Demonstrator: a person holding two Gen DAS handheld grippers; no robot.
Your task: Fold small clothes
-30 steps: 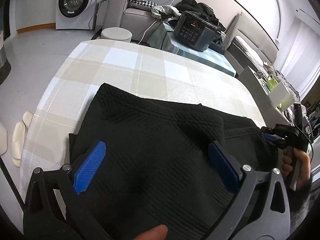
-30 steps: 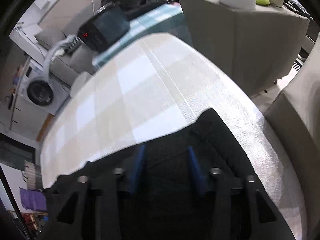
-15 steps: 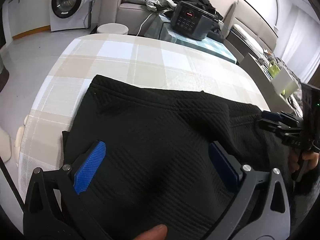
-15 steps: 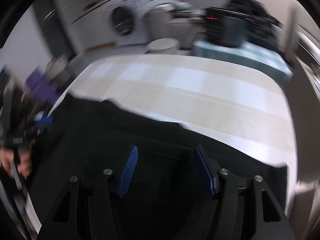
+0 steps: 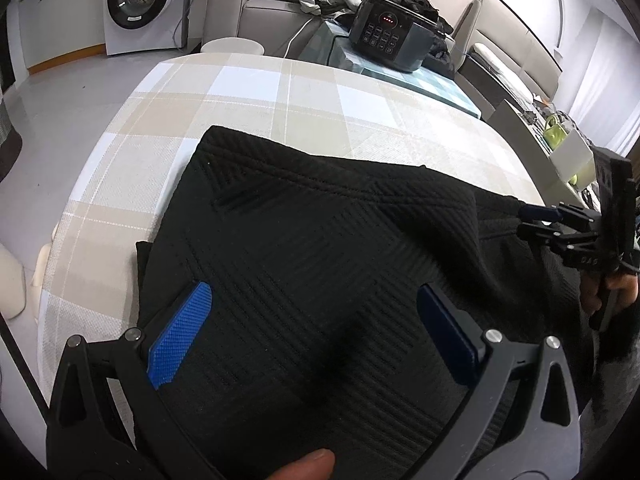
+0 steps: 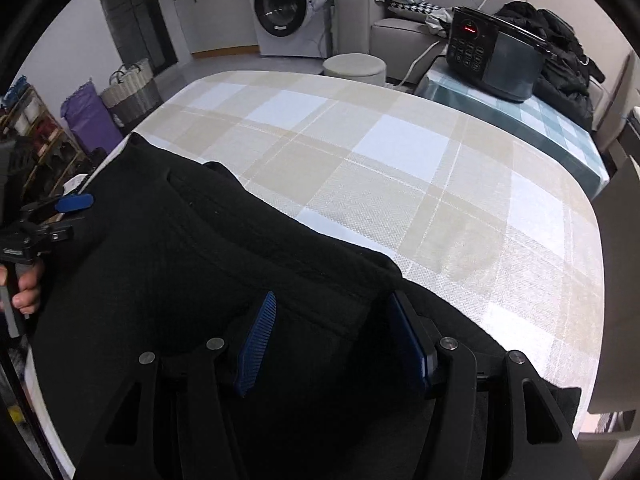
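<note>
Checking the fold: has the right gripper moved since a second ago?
Yes. The right gripper, jaws opening, swung round: the washing machine went from far left to top centre.

A black ribbed garment (image 5: 320, 248) lies on a beige-and-white checked tablecloth (image 5: 304, 100); tongs' pads (image 5: 180, 340) are blue.

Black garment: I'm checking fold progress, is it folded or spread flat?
Folded, at least partly: the black garment shows a doubled layer, with a lower edge showing beneath its left side.
</note>
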